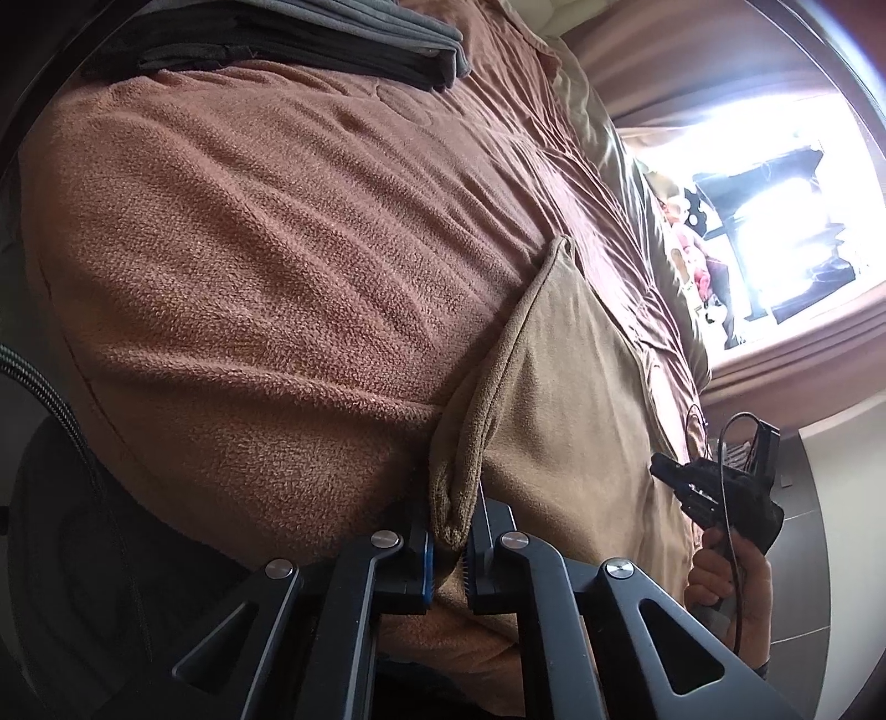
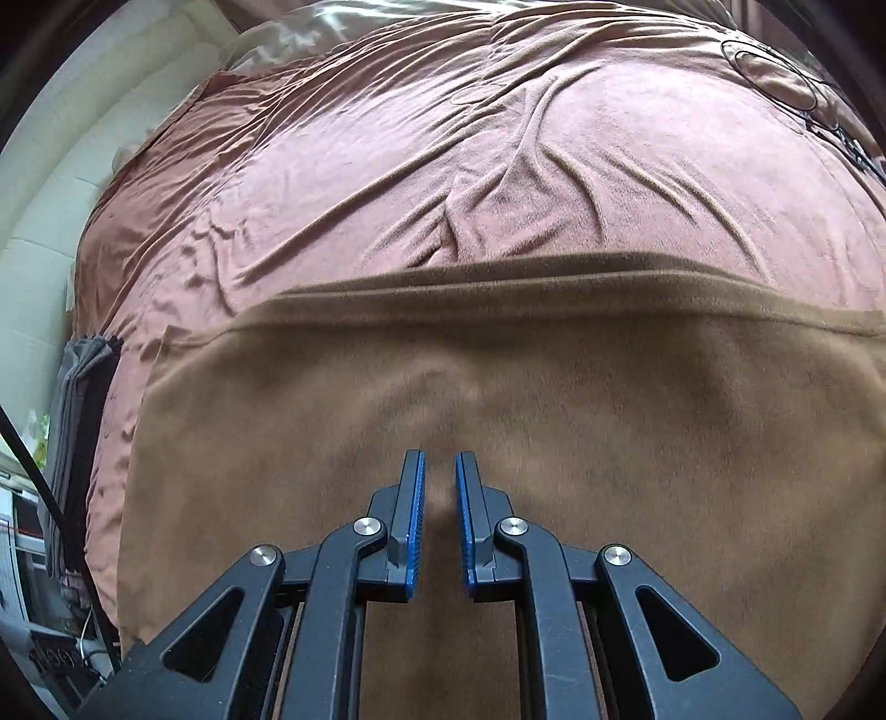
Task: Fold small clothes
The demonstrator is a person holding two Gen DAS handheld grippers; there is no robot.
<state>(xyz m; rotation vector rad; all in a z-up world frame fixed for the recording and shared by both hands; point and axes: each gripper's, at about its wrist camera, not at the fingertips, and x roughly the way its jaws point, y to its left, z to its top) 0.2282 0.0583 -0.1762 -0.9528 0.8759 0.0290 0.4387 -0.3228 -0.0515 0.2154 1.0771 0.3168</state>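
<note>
- Across both views, the biggest thing is the bed [image 2: 498,183], covered by a pinkish-brown blanket [image 1: 266,266] that is creased toward the far side.
- On the blanket, close to me, lies the task's piece: a tan cloth [image 2: 554,399], soft and fleecy. From the right wrist view it already shows a doubled far edge, so I judge one fold is in and the next is in hand.
- Off to the far side of the bed sits a stack of grey folded clothes [image 1: 343,39], well apart from the tan cloth; I take those as finished pieces.
- My left gripper [image 1: 448,531] has its jaws drawn narrow on a bunched edge of the tan cloth, which rises in a ridge from between the blue pads.
- My right gripper [image 2: 440,498] hangs over the middle of the cloth, pointing down at it. Its jaws stand narrow with a slim gap; a small pucker of cloth shows between them, but whether the pads really pinch it I cannot tell.
- From the left wrist view I can see the person's hand [image 1: 725,576] around the right gripper's handle, at the near edge of the bed, with a thin cable [image 1: 728,498] trailing by it.
- Next, as I read it, the held edge must be carried over the flat part and laid even with the opposite edge. That calls for both hands travelling together, keeping the cloth taut enough not to sag, and a clean release once the edges meet.
</note>
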